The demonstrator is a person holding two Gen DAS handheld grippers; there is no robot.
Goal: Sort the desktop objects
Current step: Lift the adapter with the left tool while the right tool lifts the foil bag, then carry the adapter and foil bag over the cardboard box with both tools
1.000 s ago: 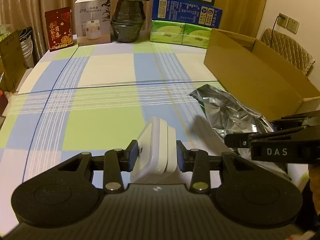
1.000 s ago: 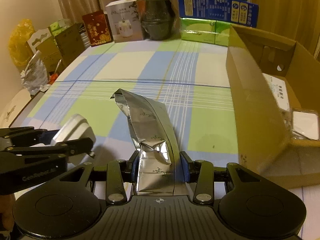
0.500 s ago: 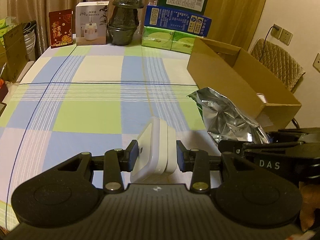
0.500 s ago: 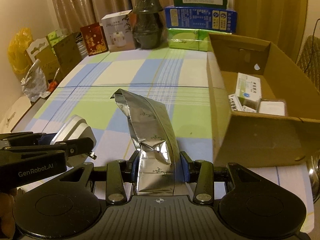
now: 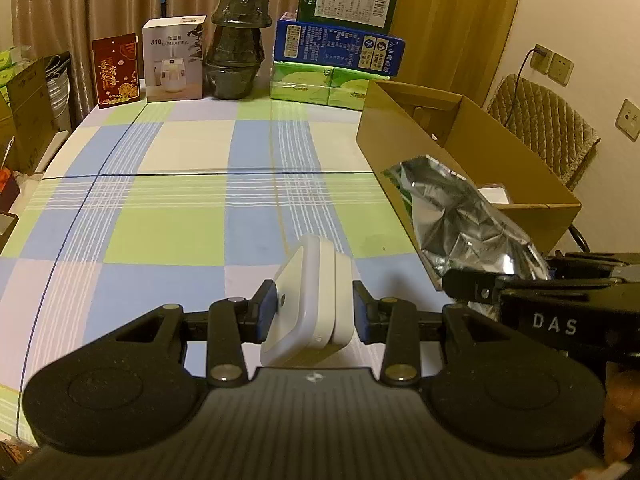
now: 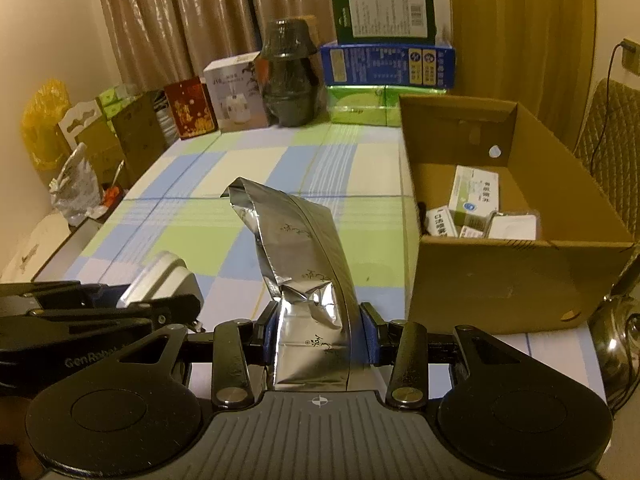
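The silver foil pouch (image 6: 308, 280) stays clamped in the right tool (image 6: 318, 338), and the white adapter (image 5: 310, 304) in the left tool (image 5: 314, 316); both now sit higher above the checked desk (image 5: 168, 200) than before. The cardboard box (image 6: 516, 272), more open to view, holds medicine cartons (image 6: 474, 196) and a white case (image 6: 514, 227).

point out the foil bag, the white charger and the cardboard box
foil bag (image 6: 308, 280), right wrist view, on its crinkled middle above the pads
white charger (image 5: 316, 300), left wrist view, on its near edge between the pads
cardboard box (image 6: 492, 284), right wrist view, on its near outer wall
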